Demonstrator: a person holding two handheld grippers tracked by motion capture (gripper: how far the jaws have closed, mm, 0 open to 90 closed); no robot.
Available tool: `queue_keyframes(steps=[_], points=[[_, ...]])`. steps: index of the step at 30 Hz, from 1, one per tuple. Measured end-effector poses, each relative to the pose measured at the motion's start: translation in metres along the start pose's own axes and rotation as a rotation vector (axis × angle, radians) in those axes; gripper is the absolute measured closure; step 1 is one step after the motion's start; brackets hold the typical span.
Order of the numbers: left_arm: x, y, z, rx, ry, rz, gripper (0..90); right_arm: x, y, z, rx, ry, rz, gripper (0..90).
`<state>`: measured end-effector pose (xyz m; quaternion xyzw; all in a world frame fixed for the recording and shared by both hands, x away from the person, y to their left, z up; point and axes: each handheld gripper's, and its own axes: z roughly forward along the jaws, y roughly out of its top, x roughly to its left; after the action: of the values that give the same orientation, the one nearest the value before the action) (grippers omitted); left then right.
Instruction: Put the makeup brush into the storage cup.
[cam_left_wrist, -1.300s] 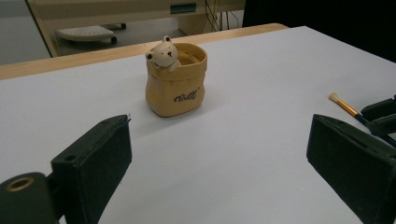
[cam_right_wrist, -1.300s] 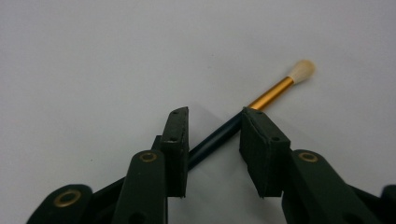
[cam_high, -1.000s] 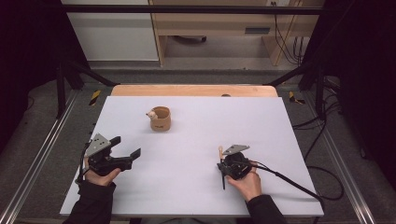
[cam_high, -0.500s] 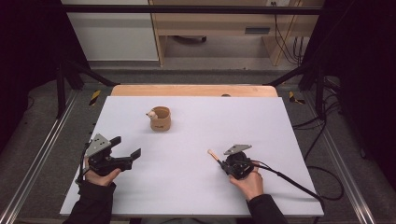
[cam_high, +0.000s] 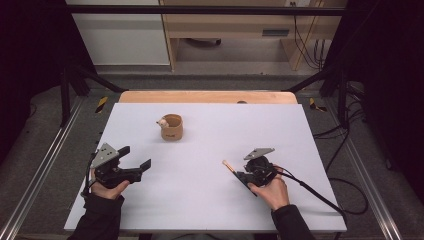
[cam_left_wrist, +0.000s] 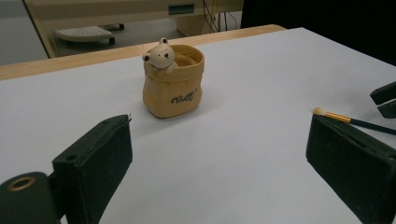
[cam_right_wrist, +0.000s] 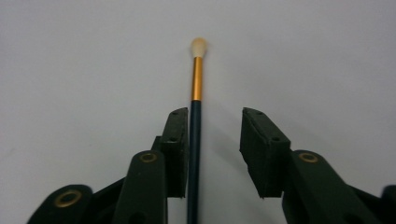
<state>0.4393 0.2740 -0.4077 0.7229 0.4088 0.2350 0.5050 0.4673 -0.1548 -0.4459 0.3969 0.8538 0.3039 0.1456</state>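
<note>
A thin brush (cam_right_wrist: 197, 84) with a dark handle, gold ferrule and pale tip lies between the jaws of my right gripper (cam_right_wrist: 215, 116). Its handle rests against one jaw and the other jaw stands clear of it. These jaws have just been opening, so this gripper is open. From the high view, the brush (cam_high: 231, 168) points up-left from the right gripper (cam_high: 241, 176) at the table's front right. At the front left my left gripper (cam_high: 135, 157) is wide open and holds nothing. Its own view looks at a tan bear-faced cup (cam_left_wrist: 173, 91), with the brush (cam_left_wrist: 348, 120) at the right.
The white table top (cam_high: 210, 200) has a wooden strip (cam_high: 200, 96) along its far edge. The cup (cam_high: 171, 127) stands left of centre toward the back. A cable (cam_high: 310, 190) trails from the right gripper to the right edge. Dark frame posts flank the table.
The right hand swung the brush from pointing straight away to pointing up-left. Its jaws then parted from the handle. The left gripper has kept still.
</note>
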Motion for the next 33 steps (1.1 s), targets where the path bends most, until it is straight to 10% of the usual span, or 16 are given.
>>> queue_keyframes(steps=[16, 33], points=[[0.001, -0.001, 0.001, 0.005, -0.002, -0.002, 6.7, -0.001, 0.036, 0.012, 0.273, 0.031, -0.083, 51.9], [0.001, -0.002, 0.003, 0.013, -0.003, -0.003, 6.7, 0.007, 0.032, 0.031, 0.344, 0.060, -0.092, 72.9]])
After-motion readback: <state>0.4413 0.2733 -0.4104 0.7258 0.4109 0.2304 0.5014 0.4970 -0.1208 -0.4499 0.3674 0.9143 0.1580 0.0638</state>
